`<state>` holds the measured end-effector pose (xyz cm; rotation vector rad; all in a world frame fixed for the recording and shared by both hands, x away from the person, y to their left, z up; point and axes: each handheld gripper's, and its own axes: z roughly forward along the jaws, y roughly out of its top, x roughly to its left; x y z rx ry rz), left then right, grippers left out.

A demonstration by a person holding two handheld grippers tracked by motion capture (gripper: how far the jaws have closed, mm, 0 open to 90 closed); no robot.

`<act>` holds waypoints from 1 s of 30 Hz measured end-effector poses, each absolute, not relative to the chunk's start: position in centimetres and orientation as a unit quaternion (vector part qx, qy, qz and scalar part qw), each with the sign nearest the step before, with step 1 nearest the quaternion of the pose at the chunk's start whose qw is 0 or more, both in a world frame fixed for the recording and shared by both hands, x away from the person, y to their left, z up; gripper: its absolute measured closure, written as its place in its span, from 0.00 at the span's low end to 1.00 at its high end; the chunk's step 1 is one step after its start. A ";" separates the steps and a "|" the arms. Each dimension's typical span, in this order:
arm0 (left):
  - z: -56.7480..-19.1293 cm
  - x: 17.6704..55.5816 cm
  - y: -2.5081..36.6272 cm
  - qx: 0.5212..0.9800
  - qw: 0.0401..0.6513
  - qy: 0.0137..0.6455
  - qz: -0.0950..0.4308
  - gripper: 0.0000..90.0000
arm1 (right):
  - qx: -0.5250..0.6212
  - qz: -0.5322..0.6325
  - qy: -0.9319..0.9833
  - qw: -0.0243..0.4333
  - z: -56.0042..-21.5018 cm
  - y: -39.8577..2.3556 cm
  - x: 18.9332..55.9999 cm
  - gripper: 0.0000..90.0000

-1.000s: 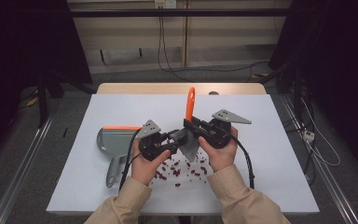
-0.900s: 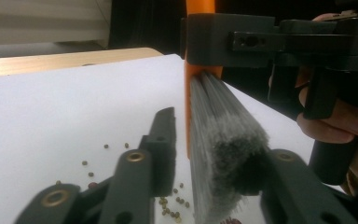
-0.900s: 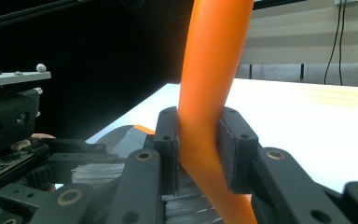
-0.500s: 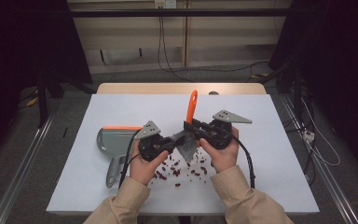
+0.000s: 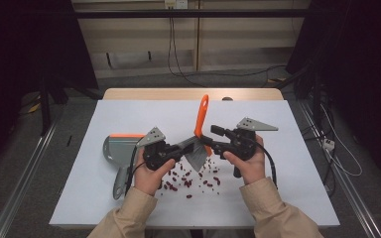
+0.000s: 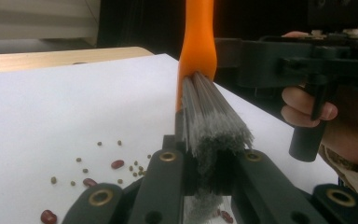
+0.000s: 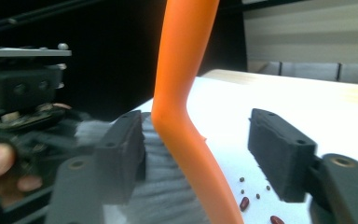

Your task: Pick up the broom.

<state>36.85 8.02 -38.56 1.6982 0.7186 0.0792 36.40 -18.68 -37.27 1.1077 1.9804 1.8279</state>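
Brush (image 5: 198, 134) stands nearly upright between the two hands, over the scattered beans (image 5: 191, 179) in the middle of the white bench (image 5: 297, 198). Its long axis runs from the grey bristles (image 6: 214, 122) at the bottom up through the orange handle (image 7: 182, 65), which leans slightly away from the person.

Left tool (image 5: 176, 151) is clamped tight on the bristle end; the left tool's own view has both black jaws pressed into the grey tuft. Right tool (image 5: 212, 140) reaches in from the other side at the neck of the handle. Its jaws have just been opening: the handle is between them, and there is clear space to the pad on the right of that view, so it grips nothing.

So the brush now hangs on the left hand alone, with the handle rising up and away from that grip. Dustpan (image 5: 116, 148) lies flat on the bench just left of the left hand, the nearer one to it. Judging by this, the right hand is likely to back off to its side.
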 end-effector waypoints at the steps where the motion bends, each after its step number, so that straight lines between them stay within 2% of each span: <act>1: -38.6 36.9 8.1 0.734 0.603 0.310 0.033 0.95 | 0.372 0.623 0.679 0.111 -37.3 -19.0 36.3 0.37; 8: -38.1 36.8 8.1 0.730 0.610 0.306 0.030 0.95 | 0.355 0.616 0.696 0.103 -38.9 -20.8 36.6 0.35; 13: -38.1 36.9 8.1 0.731 0.610 0.305 0.029 0.94 | 0.353 0.620 0.694 0.097 -39.6 -21.5 36.7 0.38; 22: -38.0 37.0 8.1 0.731 0.613 0.298 0.024 0.94 | 0.342 0.623 0.701 0.065 -40.2 -21.6 36.9 0.39; 30: -38.0 36.8 7.8 0.733 0.615 0.291 0.017 0.94 | 0.337 0.614 0.711 0.059 -40.7 -21.2 37.2 0.40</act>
